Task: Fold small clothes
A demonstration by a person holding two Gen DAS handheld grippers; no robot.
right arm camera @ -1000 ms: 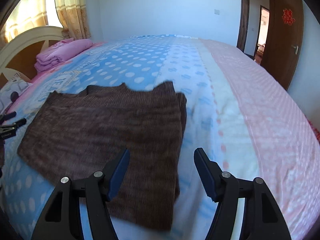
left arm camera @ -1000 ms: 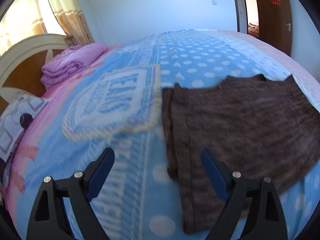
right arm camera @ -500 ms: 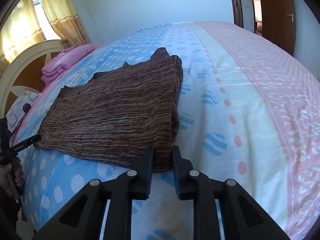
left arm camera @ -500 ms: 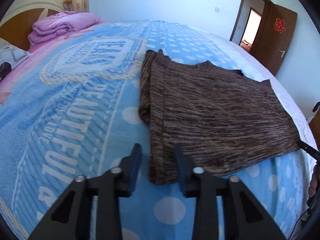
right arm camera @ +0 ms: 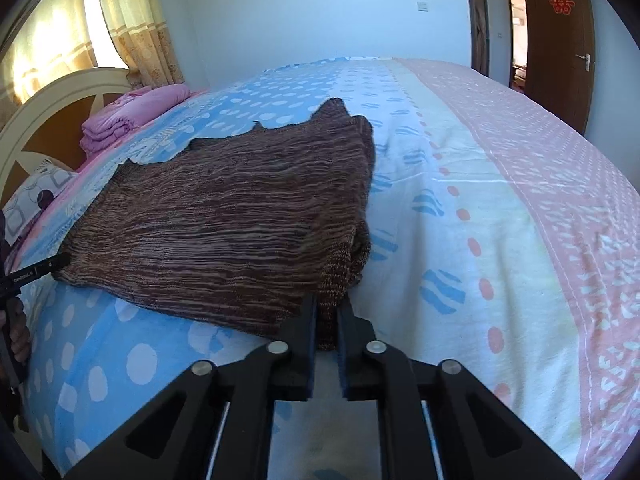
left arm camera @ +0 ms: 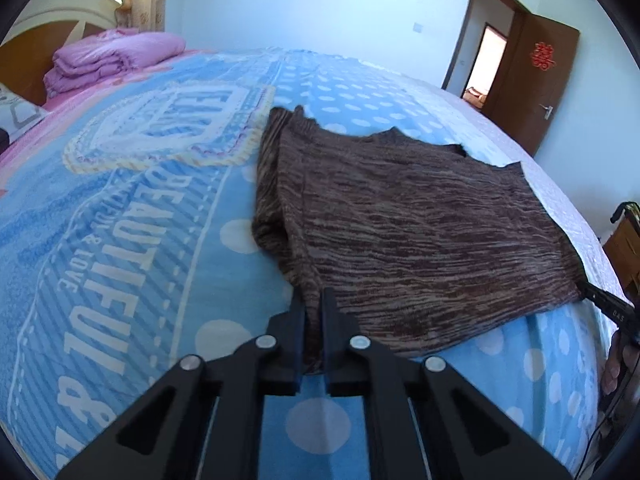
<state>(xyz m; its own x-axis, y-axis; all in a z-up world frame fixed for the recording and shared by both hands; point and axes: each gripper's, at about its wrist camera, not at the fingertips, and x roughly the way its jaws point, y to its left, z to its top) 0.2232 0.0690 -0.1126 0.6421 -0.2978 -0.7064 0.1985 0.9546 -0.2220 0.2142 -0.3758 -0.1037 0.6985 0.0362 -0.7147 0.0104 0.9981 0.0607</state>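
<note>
On the near part of the bed (left arm camera: pixel 120 240), the left claw (left arm camera: pixel 313 300) and right claw (right arm camera: pixel 327 308) each pinch a near corner of the brown knit garment (left arm camera: pixel 408 224), and a shallow bite on folded layers could let one slip free when lifted.

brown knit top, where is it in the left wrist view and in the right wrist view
Left wrist view: the brown knit top lies centre to right on the bed, its near left corner pinched in the left gripper.
Right wrist view: the top lies centre to left, its near right corner pinched in the right gripper.
Shared landmark: the folded pink quilt by the headboard, upper left in both.
</note>
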